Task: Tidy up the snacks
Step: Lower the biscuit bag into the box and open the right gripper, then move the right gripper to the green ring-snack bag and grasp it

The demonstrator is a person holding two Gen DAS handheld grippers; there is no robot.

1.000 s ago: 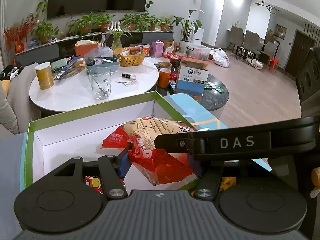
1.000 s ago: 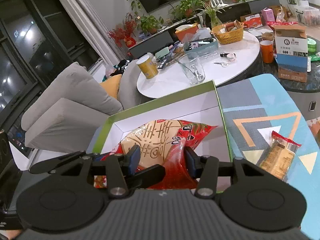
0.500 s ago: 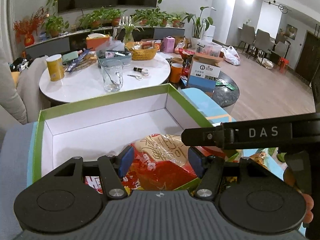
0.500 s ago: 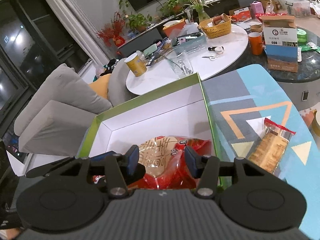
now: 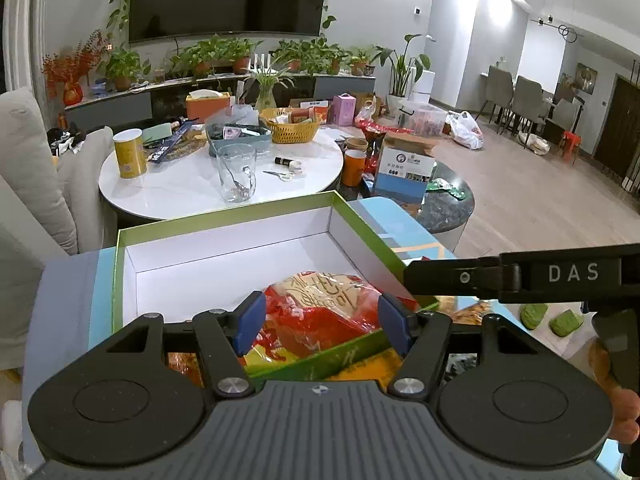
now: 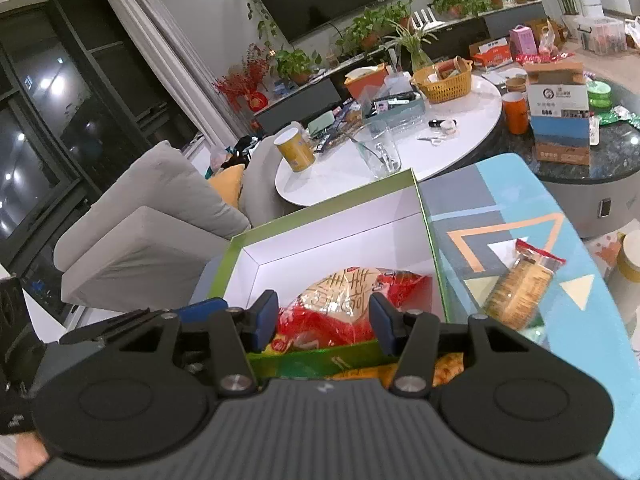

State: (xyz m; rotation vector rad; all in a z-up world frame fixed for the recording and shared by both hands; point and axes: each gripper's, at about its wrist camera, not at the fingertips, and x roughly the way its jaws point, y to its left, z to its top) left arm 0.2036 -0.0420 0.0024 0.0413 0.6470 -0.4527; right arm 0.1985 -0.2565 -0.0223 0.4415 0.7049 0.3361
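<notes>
Hovering both tongs apart and empty, left tongs [image 5: 318, 322], right tongs [image 6: 324, 320], over the green box [image 5: 224, 216] | red snack bag [image 6: 352, 300] is lying inside, near its front wall | cracker pack [image 6: 520, 288] is waiting on the worktop [image 6: 580, 200], we are judging it next.

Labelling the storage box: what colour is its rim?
Green rim, white inside; clearest in the left wrist view.

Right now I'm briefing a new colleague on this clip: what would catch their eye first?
First the red snack bag lying in the green-rimmed white box, framed by the open right tool. Next the cracker packet on the patterned blue tabletop, right of the box. Behind, a cluttered round white table carries a yellow basket.
</notes>
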